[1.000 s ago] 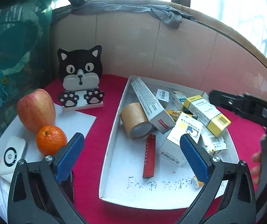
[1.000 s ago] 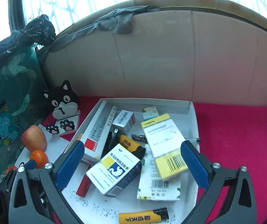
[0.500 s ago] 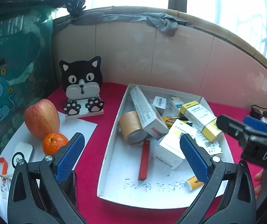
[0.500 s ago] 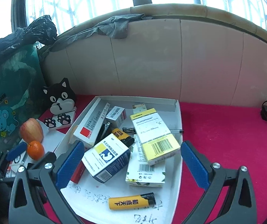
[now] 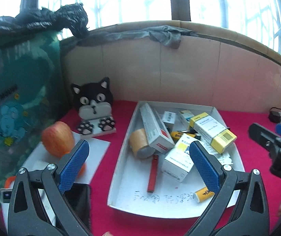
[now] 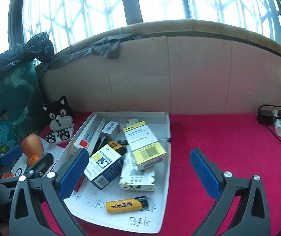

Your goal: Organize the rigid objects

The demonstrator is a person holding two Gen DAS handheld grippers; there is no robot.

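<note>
A red cloth [image 6: 219,147] covers the table under a bright window. On it we see a white tray [image 5: 120,177] heaped with boxes: a yellow box [image 6: 145,145] lies on top, a blue-and-white box [image 6: 104,165] leans beside it, and a lighter [image 6: 126,204] rests on the tray's bare floor. An apple [image 5: 57,139] and a cat figure [image 5: 94,108] stand left of the tray. Our left gripper [image 5: 138,169] and right gripper [image 6: 138,175] both hover above, jaws spread wide, holding nothing.
</note>
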